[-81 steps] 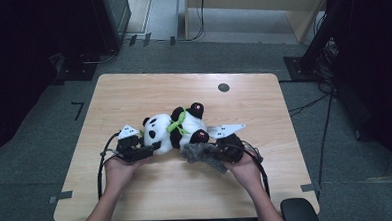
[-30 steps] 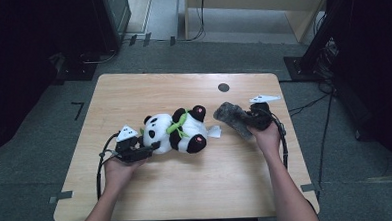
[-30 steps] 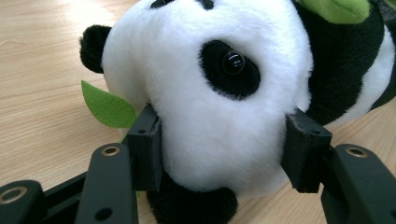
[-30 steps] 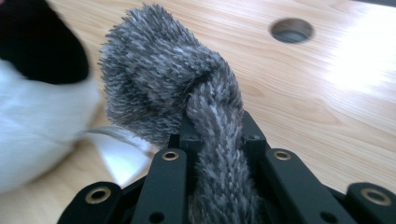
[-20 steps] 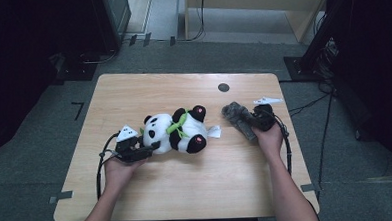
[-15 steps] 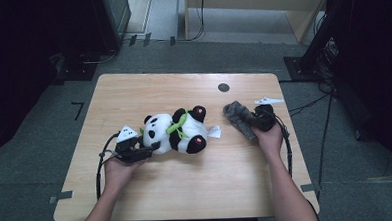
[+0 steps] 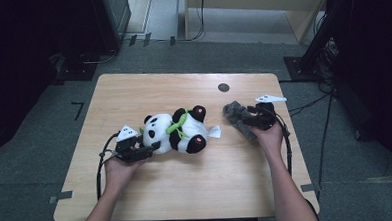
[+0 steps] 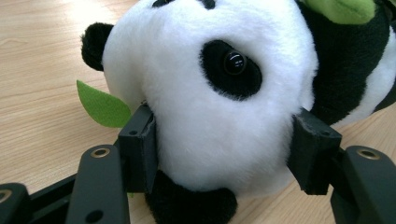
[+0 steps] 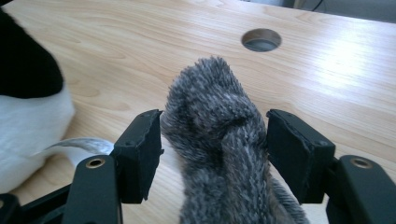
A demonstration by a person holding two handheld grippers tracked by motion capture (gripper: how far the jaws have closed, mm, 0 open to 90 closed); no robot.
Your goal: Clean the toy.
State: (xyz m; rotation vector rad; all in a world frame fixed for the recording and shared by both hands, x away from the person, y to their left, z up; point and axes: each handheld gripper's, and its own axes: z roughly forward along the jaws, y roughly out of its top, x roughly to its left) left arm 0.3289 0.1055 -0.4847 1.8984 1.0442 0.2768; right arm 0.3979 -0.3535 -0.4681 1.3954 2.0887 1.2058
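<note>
We are looking down on a pale wooden desk [image 7: 133, 93] with a round cable hole [image 7: 223, 87] near its far edge, and we are working with a gripper in each hand. The largest item, a panda plush toy [image 7: 175, 131], is lying on its side at the middle of the desk, with a green scarf [image 7: 176, 125] round its neck and a white tag [image 7: 214, 132] showing at its right side. Our left gripper [image 7: 148, 150] is reaching in at the toy's head from the near left; in the left gripper view its fingers [image 8: 139, 149] are standing either side of the white head [image 8: 210, 93], with both pads against the fur, so we are judging this a light hold, though the fingers have just been easing apart. A green felt leaf [image 8: 102, 105] is lying beside the head. To the right, well apart from the panda, a grey fuzzy sock [image 7: 237, 117] is lying on the desk. Our right gripper [image 7: 244, 119] is resting over it; its fingers [image 9: 140, 154] have just been opening and are now standing a little clear of the sock [image 9: 219, 140] between them. We are judging that the sock is off the toy and set down, so little seems left beyond letting go of the panda.
</note>
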